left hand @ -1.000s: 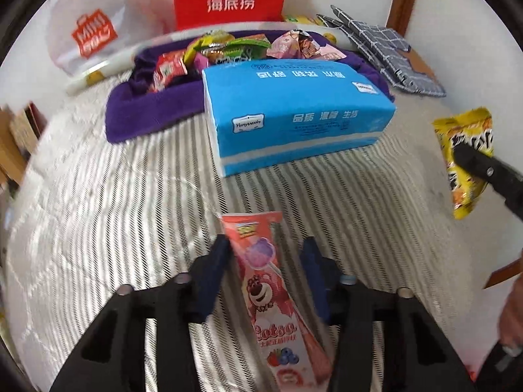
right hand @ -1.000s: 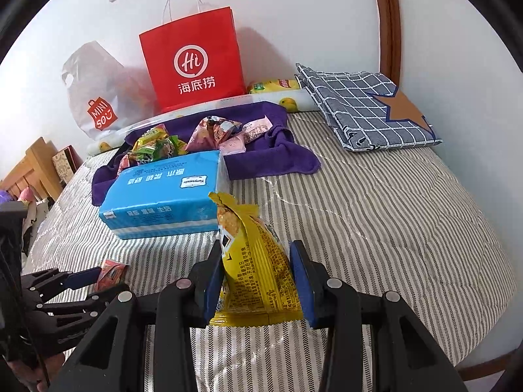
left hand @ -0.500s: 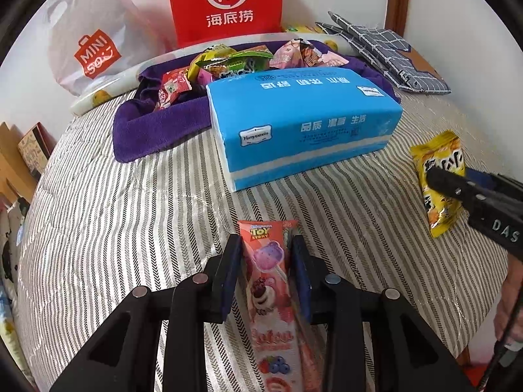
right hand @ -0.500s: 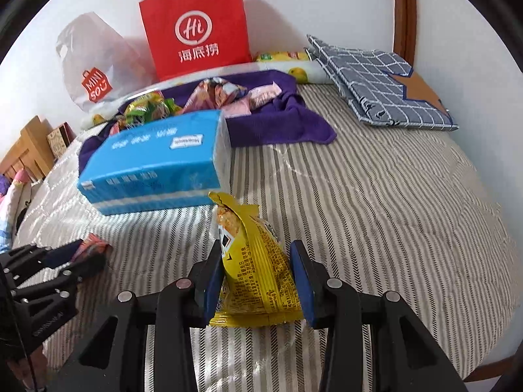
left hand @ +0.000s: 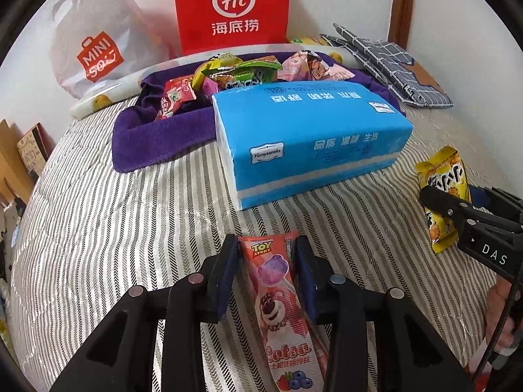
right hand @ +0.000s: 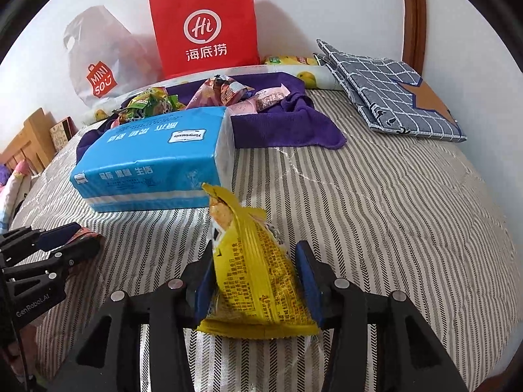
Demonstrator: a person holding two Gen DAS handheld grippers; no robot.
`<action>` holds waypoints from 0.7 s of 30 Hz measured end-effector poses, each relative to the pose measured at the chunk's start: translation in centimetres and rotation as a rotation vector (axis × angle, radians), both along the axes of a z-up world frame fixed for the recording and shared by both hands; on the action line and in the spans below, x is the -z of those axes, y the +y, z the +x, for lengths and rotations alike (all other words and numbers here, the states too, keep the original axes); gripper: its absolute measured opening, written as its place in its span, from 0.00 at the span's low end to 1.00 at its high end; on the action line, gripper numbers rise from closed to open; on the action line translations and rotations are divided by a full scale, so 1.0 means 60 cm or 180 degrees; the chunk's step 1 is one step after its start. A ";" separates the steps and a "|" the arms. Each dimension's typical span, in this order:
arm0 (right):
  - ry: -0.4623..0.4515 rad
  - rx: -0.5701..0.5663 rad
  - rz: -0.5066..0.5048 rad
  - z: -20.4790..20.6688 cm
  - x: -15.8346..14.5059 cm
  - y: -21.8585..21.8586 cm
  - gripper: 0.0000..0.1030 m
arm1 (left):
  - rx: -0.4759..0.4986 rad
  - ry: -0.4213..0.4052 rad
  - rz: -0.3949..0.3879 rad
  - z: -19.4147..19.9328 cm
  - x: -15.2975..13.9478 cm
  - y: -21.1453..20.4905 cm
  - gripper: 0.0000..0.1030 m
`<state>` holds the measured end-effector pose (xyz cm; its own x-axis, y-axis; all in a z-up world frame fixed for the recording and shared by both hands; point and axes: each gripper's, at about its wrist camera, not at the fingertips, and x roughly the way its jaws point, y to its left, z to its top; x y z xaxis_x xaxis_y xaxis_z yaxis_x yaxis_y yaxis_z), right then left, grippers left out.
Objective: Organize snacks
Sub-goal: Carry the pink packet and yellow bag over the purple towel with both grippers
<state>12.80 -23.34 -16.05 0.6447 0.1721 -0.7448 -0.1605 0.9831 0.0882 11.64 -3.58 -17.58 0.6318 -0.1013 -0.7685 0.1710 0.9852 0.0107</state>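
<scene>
My left gripper (left hand: 265, 254) is shut on a long pink Toy Story snack pack (left hand: 281, 300), held just above the striped bedspread. My right gripper (right hand: 255, 258) is shut on a yellow snack bag (right hand: 255, 271); the bag also shows at the right of the left wrist view (left hand: 444, 192). A pile of loose snacks (left hand: 242, 72) lies on a purple towel (left hand: 157, 137) at the back, behind a blue tissue pack (left hand: 310, 137). The left gripper shows at the left edge of the right wrist view (right hand: 59, 245).
A red paper bag (left hand: 233, 6) and a white MINISO plastic bag (left hand: 94, 52) stand against the wall. A folded grey checked cloth (right hand: 392, 98) lies at the back right. Wooden furniture (right hand: 29, 143) stands beyond the bed's left edge.
My left gripper closed on the pink pack and lifted it off the bed. My right gripper keeps its hold on the yellow bag and has shifted a little.
</scene>
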 end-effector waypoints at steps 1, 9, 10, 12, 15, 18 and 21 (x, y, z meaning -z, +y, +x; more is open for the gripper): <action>0.0005 -0.0003 0.0015 0.000 0.000 -0.001 0.44 | 0.0005 -0.0025 0.0001 0.000 0.001 0.000 0.36; 0.0066 -0.0031 0.0058 0.005 0.001 -0.002 0.45 | 0.0043 -0.0020 -0.0017 0.002 0.000 0.001 0.35; 0.0061 -0.0034 0.0061 0.005 0.001 -0.002 0.43 | 0.0061 -0.0007 -0.0010 0.003 -0.001 0.001 0.35; 0.0056 -0.0013 0.0061 0.003 -0.001 -0.002 0.40 | 0.0079 0.0024 -0.0050 0.003 -0.005 0.006 0.35; 0.0054 0.0005 0.0032 0.003 -0.009 -0.001 0.39 | 0.0089 0.0110 -0.0229 0.003 -0.011 0.020 0.35; 0.0009 0.0000 0.0040 0.000 -0.023 0.000 0.39 | 0.0105 0.0156 -0.0383 -0.001 -0.019 0.031 0.35; -0.0062 -0.0015 0.0077 -0.001 -0.044 0.002 0.38 | 0.0157 0.0144 -0.0443 -0.006 -0.033 0.033 0.34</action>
<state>12.73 -23.21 -13.43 0.6582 0.1930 -0.7276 -0.1671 0.9799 0.1088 11.28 -1.60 -15.62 0.5886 -0.2389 -0.7723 0.2165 0.9670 -0.1341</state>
